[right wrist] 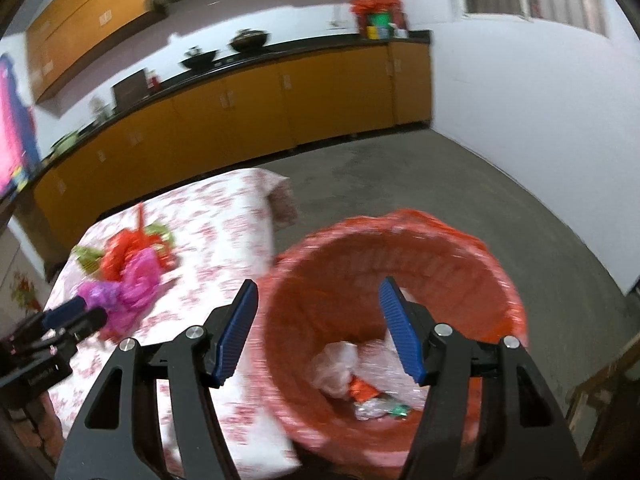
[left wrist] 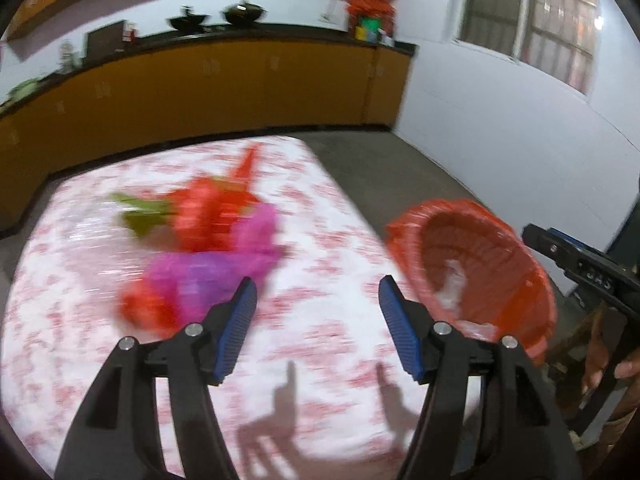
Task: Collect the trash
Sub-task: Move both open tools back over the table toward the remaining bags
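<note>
Trash wrappers (left wrist: 208, 236), red, pink and green, lie heaped left of centre on the table (left wrist: 320, 344), while some scraps (right wrist: 352, 380) already sit low in the orange bin (right wrist: 304, 280), so with left gripper (left wrist: 318, 328) and right gripper (right wrist: 318, 328) both spread and empty, collecting looks partly done.

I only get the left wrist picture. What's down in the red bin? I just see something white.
Observer: The right wrist view looks into the bin. A crumpled clear bag lies at the bottom.
Operator: Anything else?
Observer: Yes, an orange wrapper and shiny scraps beside the bag.
Operator: Is the right gripper holding trash?
Observer: No. The right gripper is open and empty over the bin.
Operator: What's left on the table?
Observer: A pink, red and green pile lies near the left gripper.
</note>
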`<state>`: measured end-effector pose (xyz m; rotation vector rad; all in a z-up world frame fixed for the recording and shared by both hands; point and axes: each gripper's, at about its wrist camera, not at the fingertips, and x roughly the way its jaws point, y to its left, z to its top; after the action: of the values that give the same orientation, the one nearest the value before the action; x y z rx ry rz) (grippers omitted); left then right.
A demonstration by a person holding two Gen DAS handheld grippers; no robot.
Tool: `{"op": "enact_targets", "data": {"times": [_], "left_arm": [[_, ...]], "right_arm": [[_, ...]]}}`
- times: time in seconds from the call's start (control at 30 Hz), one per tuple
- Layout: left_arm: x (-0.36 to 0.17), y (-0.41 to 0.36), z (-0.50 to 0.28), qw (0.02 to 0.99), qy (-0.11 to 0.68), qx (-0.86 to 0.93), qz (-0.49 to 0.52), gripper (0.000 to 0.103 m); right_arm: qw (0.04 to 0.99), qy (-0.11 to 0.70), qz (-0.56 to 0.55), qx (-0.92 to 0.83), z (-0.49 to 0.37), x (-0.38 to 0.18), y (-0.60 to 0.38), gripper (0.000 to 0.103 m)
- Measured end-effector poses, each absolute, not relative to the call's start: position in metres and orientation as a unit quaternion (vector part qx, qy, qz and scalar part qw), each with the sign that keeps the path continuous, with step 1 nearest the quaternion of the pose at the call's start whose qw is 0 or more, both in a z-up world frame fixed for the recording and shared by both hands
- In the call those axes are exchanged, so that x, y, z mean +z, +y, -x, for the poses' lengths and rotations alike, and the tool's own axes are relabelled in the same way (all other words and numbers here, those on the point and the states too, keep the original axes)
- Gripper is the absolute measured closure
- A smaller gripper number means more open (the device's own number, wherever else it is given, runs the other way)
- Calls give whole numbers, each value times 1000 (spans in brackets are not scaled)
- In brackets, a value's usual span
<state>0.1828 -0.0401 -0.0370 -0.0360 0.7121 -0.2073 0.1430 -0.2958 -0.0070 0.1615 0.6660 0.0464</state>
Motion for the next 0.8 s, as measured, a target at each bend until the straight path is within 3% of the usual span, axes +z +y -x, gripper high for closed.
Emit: {"op": "enact_targets", "data": {"times": [0.47,0.8], "left_arm": [[-37,130,-142,935,330,95,85,34],[-52,177,-125,926,335,123,123,33]], "right_arm": [[933,327,-34,146,-166,-9,-137,41],[928,342,-15,146,-189,-27,-71,42]]}}
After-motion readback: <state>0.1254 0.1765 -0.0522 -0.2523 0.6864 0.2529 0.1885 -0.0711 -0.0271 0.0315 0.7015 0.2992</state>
